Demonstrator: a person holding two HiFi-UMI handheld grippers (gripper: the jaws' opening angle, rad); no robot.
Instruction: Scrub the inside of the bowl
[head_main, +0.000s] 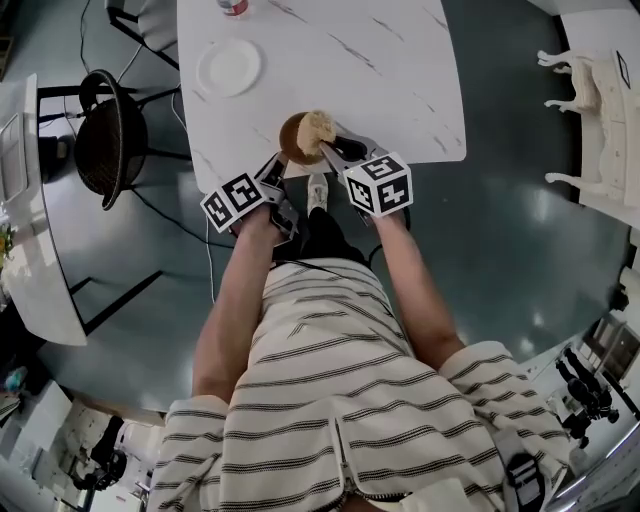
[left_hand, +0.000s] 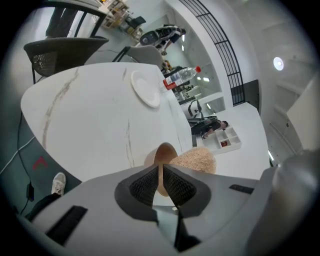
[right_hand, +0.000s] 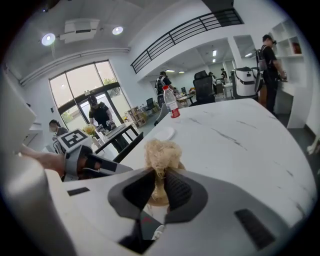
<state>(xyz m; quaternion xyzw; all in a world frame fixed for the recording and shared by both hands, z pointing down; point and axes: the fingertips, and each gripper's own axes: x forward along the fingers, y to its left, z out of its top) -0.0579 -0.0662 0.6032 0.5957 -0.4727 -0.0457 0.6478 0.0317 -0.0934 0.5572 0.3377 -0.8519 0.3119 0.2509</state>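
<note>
A small brown wooden bowl (head_main: 295, 140) sits near the front edge of the white marble table (head_main: 400, 70). My left gripper (head_main: 283, 168) is shut on the bowl's rim (left_hand: 161, 172), its jaws pinching the thin wall. A pale fibrous scrubber (head_main: 318, 127) rests in the bowl, and my right gripper (head_main: 328, 150) is shut on it. In the right gripper view the scrubber (right_hand: 161, 155) sticks up from between the jaws above the bowl (right_hand: 159, 196). In the left gripper view the scrubber (left_hand: 195, 160) shows just right of the bowl.
A white plate (head_main: 229, 67) lies on the table's far left, with a water bottle (left_hand: 180, 77) beyond it. A black chair (head_main: 108, 135) stands left of the table. Several people stand far off in the right gripper view.
</note>
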